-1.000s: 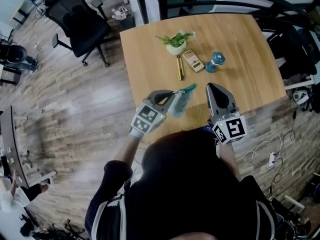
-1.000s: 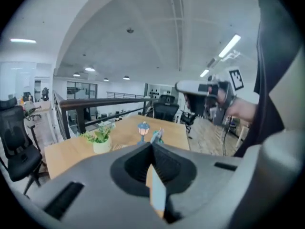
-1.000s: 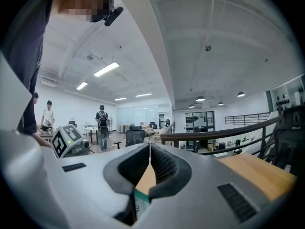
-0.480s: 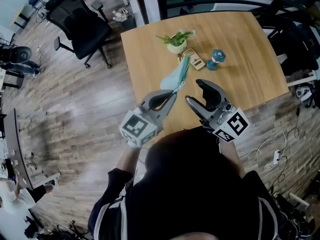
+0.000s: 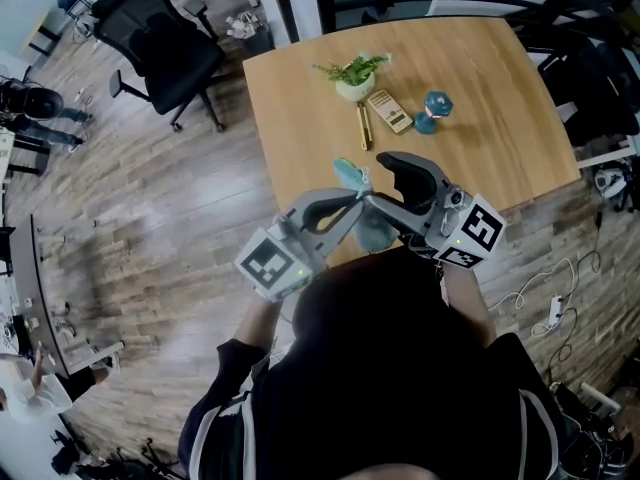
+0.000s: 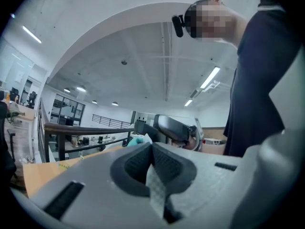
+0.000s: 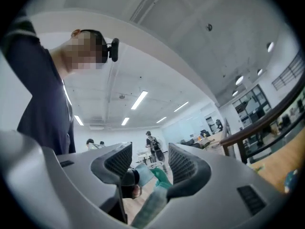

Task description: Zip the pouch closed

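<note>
In the head view the teal mesh pouch (image 5: 350, 175) hangs in the air above the near table edge. My left gripper (image 5: 355, 198) is shut on it. The left gripper view shows pale mesh fabric (image 6: 155, 187) pinched between the closed pads of my left gripper (image 6: 152, 149). My right gripper (image 5: 375, 180) faces it from the right, with its jaws wide open. The right gripper view shows the pouch (image 7: 159, 176) lying between the spread pads of my right gripper (image 7: 150, 159), and they do not press on it. The zipper itself is not visible.
On the wooden table (image 5: 500, 98) stand a small potted plant (image 5: 353, 83), a tan box (image 5: 386, 110), a gold stick (image 5: 363, 128) and a teal object (image 5: 435, 108). A black office chair (image 5: 160, 38) is at the far left. Cables lie on the floor at the right.
The left gripper has lifted the pouch off the table and brought it toward the body. The right gripper has opened, risen and swung left until its jaws straddle the pouch.
</note>
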